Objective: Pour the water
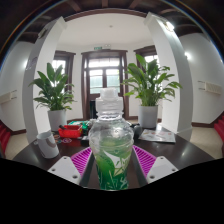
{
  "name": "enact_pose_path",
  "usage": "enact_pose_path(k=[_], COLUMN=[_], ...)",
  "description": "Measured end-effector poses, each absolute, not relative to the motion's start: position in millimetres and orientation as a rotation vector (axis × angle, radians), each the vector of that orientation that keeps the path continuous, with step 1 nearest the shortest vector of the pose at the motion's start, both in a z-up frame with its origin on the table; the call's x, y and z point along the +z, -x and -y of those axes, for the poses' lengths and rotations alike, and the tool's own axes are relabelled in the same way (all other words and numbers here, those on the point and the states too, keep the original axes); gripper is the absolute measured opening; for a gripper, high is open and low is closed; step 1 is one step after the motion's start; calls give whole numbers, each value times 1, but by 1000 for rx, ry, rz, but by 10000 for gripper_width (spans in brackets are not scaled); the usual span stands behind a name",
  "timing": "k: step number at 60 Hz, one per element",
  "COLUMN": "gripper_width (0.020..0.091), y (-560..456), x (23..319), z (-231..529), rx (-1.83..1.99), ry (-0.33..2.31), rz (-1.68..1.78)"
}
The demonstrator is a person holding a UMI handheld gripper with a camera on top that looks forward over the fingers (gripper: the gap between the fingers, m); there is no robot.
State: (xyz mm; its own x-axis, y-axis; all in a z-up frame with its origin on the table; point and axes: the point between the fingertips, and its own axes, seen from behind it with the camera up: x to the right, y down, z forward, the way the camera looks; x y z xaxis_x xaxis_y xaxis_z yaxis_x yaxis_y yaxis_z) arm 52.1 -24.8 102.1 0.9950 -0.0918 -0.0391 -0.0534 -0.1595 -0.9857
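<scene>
Clear plastic bottle (110, 140), white cap on top, green leaf-patterned label low on its body, stands upright between the two fingers of the tongs (111, 165). Magenta pads (81, 160) sit close on either side of the bottle's lower half; both appear to press against it, so the tongs read as pinching the bottle. The bottle occupies the space just ahead of the camera, over a dark counter (185, 150). Beyond the left finger, on the counter: a white cup (48, 146), and behind it a red bowl-like item (70, 131), detail too small to resolve. Farther back, two potted plants in white pots, one left (54, 92) and one right (150, 85), flank a dark-framed door (104, 72) with glass panes. White walls, ceiling lamps lit above.
</scene>
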Motion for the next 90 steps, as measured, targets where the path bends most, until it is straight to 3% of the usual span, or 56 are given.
enact_pose_path(k=[5,10,21,36,50,69,90], gripper_width=[584,555,357,357,357,353,360], y=[-50,-51,-56,-47,-30,43,107], x=[106,105,108,107,125,156,177], z=[17,15,16,10,-43,-118,-150], rx=[-29,-51,-98,-189,-565,-1147,-1619], ry=[1700,1682,1652,1704,1744,1400,855], rz=[-85,-76,-86,26,484,1193,1621])
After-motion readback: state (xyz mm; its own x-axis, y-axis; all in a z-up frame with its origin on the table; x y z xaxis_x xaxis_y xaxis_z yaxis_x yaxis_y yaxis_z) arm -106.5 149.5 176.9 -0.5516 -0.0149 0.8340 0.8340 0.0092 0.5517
